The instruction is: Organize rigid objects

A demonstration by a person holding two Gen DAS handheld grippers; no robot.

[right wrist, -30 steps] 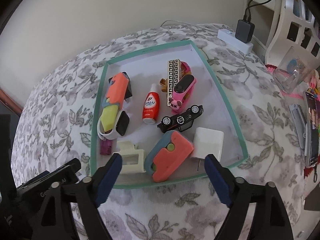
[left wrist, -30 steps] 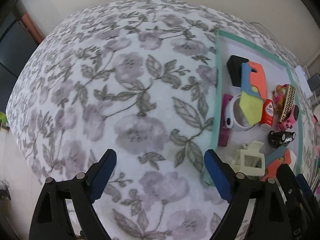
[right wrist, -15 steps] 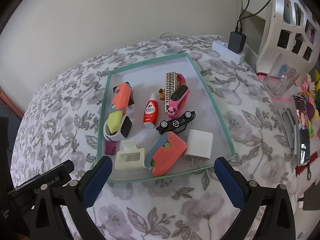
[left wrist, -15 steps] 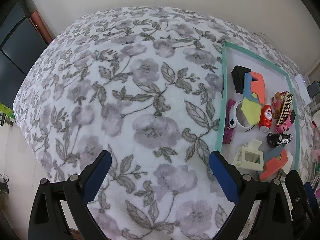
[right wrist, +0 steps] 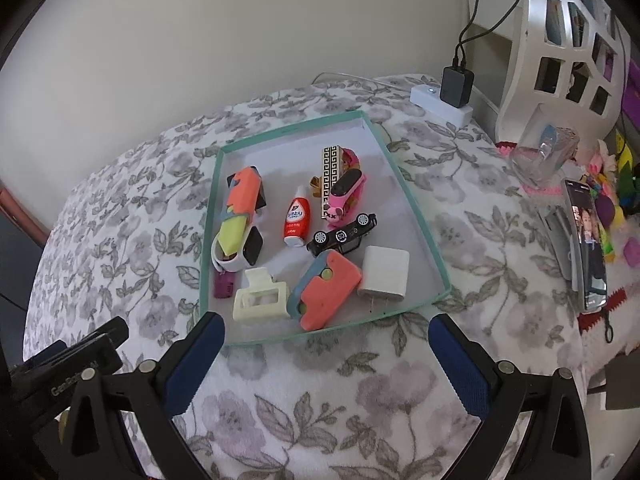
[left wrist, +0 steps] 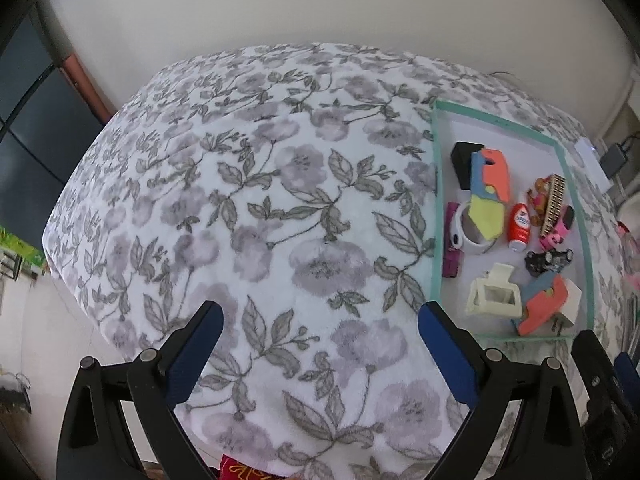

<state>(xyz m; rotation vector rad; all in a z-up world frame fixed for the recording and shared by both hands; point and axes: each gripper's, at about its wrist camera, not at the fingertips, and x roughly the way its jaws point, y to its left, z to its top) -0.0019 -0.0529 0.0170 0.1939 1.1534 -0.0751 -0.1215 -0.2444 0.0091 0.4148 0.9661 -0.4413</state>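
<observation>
1. Your left gripper (left wrist: pixel 318 334) hangs over bare flowered blanket (left wrist: pixel 248 216). Its jaws stand wide apart, nothing between them. No loose item lies anywhere on that stretch of cloth.
2. Your right gripper (right wrist: pixel 326 348) hangs just short of the near rim of the tray (right wrist: pixel 416 216). Jaws wide apart, empty.
3. The tray sits on the blanket and holds everything in play. Left to right: purple stick (right wrist: pixel 223 285); white wristband (right wrist: pixel 236 258) with a dark face; the long orange-and-yellow toy (right wrist: pixel 240 210) lying across it; cream hair clip (right wrist: pixel 260 300); red-and-white bottle (right wrist: pixel 296 220); orange-and-blue toy (right wrist: pixel 326 292); black toy car (right wrist: pixel 342 234); patterned bar (right wrist: pixel 330 176); pink band (right wrist: pixel 346 192); white plug (right wrist: pixel 386 276).
4. Judgement: gathering looks finished, since nothing small is left on the cloth beside the tray. What is left, if anything, is tidying inside it, as pieces overlap and lean.
5. Right of the tray: power strip (right wrist: pixel 440 106) with a black charger, clear container (right wrist: pixel 544 152), phone (right wrist: pixel 588 240). Whether these belong to the job, you cannot tell.
6. Hard to read: a black block (left wrist: pixel 464 160) is half hidden under the long toy; a brown piece behind the patterned bar is unclear; the purple stick is partly covered by the wristband.
7. Cut off: the blanket's near edge in both views, and the clutter at far right.
</observation>
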